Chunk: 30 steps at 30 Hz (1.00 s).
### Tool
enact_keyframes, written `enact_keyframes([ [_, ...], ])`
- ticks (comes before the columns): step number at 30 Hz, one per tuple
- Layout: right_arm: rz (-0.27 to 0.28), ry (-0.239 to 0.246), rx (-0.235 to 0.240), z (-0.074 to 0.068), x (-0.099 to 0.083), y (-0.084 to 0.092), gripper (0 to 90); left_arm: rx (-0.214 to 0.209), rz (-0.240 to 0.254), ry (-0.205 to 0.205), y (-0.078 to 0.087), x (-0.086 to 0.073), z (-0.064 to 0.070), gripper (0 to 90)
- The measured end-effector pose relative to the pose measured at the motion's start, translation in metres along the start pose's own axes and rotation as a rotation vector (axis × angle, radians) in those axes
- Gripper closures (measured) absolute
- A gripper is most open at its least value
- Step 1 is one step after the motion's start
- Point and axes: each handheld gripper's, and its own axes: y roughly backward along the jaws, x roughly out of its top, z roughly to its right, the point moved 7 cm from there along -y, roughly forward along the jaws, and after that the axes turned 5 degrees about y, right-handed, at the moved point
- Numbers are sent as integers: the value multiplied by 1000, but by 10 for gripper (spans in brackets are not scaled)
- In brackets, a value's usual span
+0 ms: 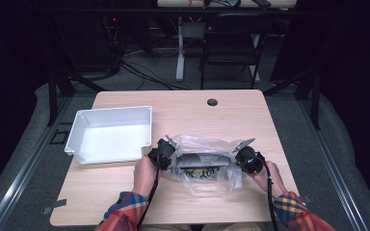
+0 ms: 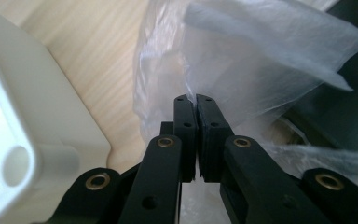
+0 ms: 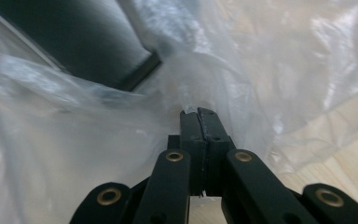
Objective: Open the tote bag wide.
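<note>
A clear plastic bag (image 1: 203, 166) is being pinched at both ends by the clenched left gripper (image 1: 169, 155) and right gripper (image 1: 238, 156) on the wooden table (image 1: 183, 108), a white bin (image 1: 110, 134) lying at nine o'clock, a dark chair (image 1: 233, 41) at twelve.

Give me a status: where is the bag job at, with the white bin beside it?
Done: both tools have hold of the clear plastic bag, the left tool shut on its left edge, the right tool on its right edge. In hand: the bag lies on the table with a dark flat item inside. Left: the item is not out yet, and the white bin looks empty, so probably most of the job.
</note>
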Motion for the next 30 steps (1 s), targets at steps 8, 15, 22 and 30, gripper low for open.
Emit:
enact_keyframes([
  [8,-43,-17,-58,11,-10,-1,900,-3,-71,-49,-3,-12,5,893],
  [15,-51,-52,-65,21,-18,0,900,-38,-87,-55,5,-23,5,892],
  [22,17,-56,11,16,-14,7,864,-148,-25,28,33,-24,-1,586],
  [30,83,-63,43,14,-6,20,784,-168,76,26,79,-20,1,313],
])
